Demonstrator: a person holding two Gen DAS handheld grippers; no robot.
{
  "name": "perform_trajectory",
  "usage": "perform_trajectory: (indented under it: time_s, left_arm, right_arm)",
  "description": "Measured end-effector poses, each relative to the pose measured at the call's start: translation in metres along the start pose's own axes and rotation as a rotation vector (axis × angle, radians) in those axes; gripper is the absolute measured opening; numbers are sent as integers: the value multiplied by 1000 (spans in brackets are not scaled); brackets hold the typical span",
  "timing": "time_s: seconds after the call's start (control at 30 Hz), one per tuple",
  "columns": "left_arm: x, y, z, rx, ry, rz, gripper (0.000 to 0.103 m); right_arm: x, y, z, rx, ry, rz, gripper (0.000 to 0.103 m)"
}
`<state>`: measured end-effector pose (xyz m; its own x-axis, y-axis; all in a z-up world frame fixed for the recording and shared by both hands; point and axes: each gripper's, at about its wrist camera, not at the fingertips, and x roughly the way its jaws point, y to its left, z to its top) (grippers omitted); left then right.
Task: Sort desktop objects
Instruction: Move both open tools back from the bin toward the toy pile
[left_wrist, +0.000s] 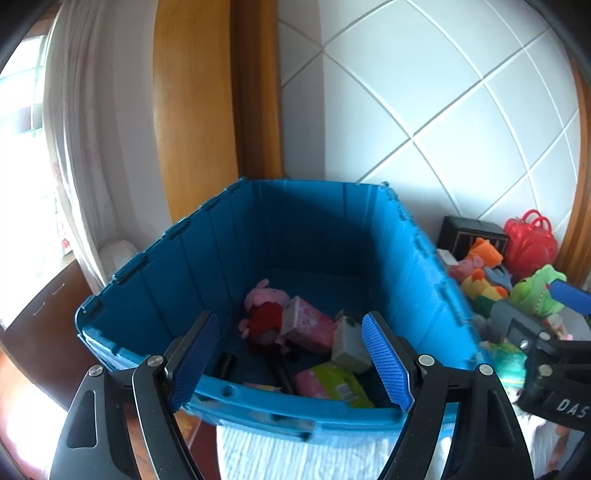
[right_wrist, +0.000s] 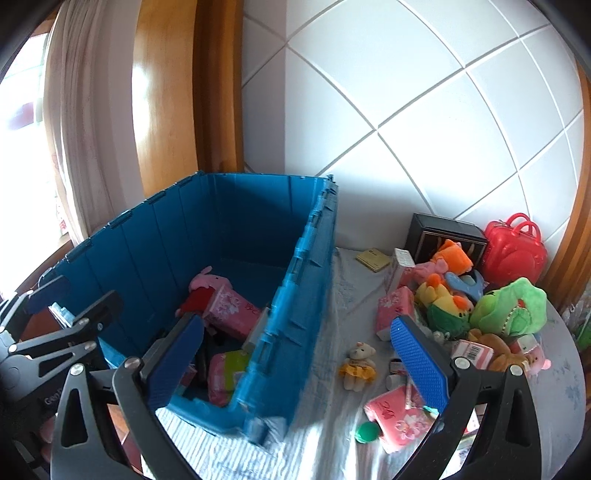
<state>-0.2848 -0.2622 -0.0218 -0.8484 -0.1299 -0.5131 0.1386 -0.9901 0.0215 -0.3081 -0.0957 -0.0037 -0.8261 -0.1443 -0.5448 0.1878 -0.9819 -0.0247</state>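
A blue plastic crate (left_wrist: 155, 295) (right_wrist: 306, 280) stands on the white-clothed table. Inside lie a pink pig plush (left_wrist: 264, 299) (right_wrist: 207, 282), pink tissue packs (left_wrist: 308, 325) (right_wrist: 236, 310) and a green-and-pink packet (left_wrist: 332, 384). My left gripper (left_wrist: 291, 363) is open and empty above the crate's near rim. My right gripper (right_wrist: 295, 363) is open and empty over the crate's right corner. To the right, a heap of toys holds a green plush (right_wrist: 513, 306), a small bear doll (right_wrist: 358, 365) and a pink tissue pack (right_wrist: 397, 413).
A red toy case (right_wrist: 515, 247) and a black box (right_wrist: 443, 232) stand at the back by the tiled wall. A green ball (right_wrist: 367, 432) lies near the table's front. A wooden frame and a curtain are behind the crate. The right gripper shows in the left wrist view (left_wrist: 554, 332).
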Motion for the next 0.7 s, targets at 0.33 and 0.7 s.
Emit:
perform_trajectory:
  time_s: [0.33,0.7]
  left_arm:
    - [-44,-141,-19,92,-14,-109,80]
    - [-28,-295,-114,188,177,-195,80]
  right_arm:
    - [-57,-134,-43,79,-12,-86,103]
    - [-60,-317,-165,246,206,-219,103]
